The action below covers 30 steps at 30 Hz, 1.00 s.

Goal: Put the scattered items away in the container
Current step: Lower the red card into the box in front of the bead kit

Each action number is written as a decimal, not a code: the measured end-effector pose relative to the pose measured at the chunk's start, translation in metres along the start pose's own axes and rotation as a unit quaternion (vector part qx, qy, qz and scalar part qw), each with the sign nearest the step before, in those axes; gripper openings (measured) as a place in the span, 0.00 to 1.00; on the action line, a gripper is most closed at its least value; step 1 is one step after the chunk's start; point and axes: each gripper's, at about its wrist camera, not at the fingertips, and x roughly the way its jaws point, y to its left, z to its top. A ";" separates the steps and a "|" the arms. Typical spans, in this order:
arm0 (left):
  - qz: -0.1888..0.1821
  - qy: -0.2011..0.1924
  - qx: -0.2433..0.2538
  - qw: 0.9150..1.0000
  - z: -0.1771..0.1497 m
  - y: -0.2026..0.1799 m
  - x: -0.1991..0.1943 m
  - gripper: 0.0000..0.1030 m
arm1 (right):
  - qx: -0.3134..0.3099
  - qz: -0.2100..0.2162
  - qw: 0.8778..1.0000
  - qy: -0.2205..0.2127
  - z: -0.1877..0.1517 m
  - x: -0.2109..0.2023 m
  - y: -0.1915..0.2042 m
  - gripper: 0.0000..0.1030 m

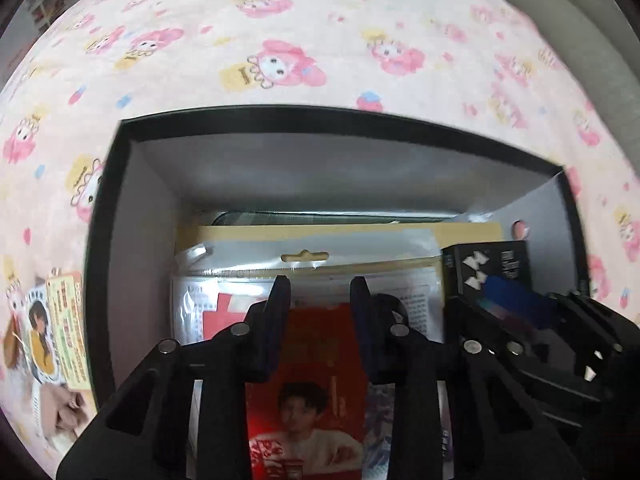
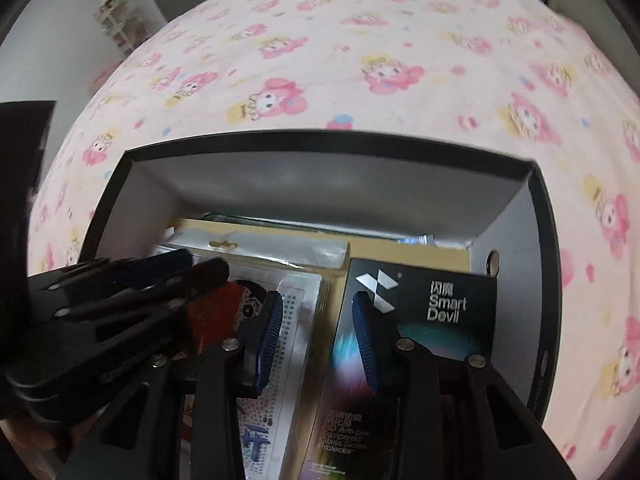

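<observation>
One open black box (image 1: 120,184) sits on one pink cartoon-print bedspread (image 1: 320,40). Inside it lie several flat packs, overlapping so the full count is uncertain: one red photo card (image 1: 308,392) near the front edge, one clear hang-tab bag (image 1: 304,258) behind it, one tan cardboard sheet (image 1: 344,232) toward the back wall, and one black screen-protector box (image 2: 424,312) by the right wall. One dotted white pack (image 2: 296,320) lies left of that black box. Outside, by the left wall, lies one printed leaflet (image 1: 56,328). Two grippers show, one left (image 1: 320,292) and one right (image 2: 316,312).
</observation>
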 end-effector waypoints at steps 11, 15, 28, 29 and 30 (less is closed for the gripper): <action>-0.034 0.051 0.015 0.998 -0.016 0.020 0.000 0.32 | 0.012 0.007 1.000 0.025 -0.005 0.009 -0.005 0.34; -0.017 0.026 0.056 0.998 -0.026 0.001 -0.004 0.37 | 0.003 -0.015 1.000 0.014 -0.007 0.007 -0.004 0.34; 0.052 0.049 0.047 0.996 -0.022 0.009 0.002 0.46 | 0.008 -0.001 1.000 0.025 -0.006 0.009 -0.010 0.40; 0.029 0.040 0.039 0.998 -0.020 0.011 -0.001 0.46 | 0.007 -0.001 1.000 0.025 -0.005 0.009 -0.010 0.40; 0.011 0.027 0.032 0.999 -0.018 0.013 -0.004 0.46 | 0.005 -0.003 1.000 0.024 -0.005 0.008 -0.010 0.40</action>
